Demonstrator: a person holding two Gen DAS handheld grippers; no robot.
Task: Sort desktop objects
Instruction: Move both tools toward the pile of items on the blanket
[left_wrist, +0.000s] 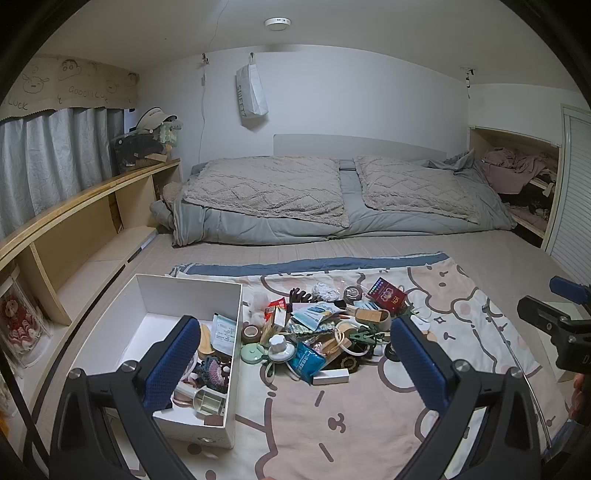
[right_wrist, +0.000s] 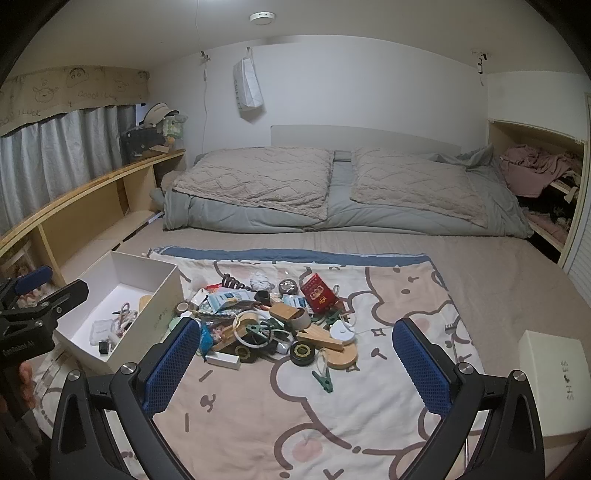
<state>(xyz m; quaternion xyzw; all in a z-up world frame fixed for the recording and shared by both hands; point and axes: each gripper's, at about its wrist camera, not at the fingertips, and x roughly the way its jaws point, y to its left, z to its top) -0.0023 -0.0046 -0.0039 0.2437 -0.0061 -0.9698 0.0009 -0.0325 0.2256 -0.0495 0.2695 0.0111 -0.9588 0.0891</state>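
We see both tools spread wide and holding nothing. The left tool (left_wrist: 291, 365) hovers over the near edge of the white box (left_wrist: 236, 332) and the pile of small objects (left_wrist: 325, 328), which lies on a cartoon-print cloth (left_wrist: 351, 424) spread across the bed (left_wrist: 498, 251). The box sits just left of the pile and already holds a few items. The right tool (right_wrist: 291, 362) hangs above the cloth, near the pile's front edge, close to a green clip (right_wrist: 324, 380). A red packet (right_wrist: 318, 297) stands at the pile's far side. A second box (right_wrist: 554, 373) marked with lettering rests at the right.
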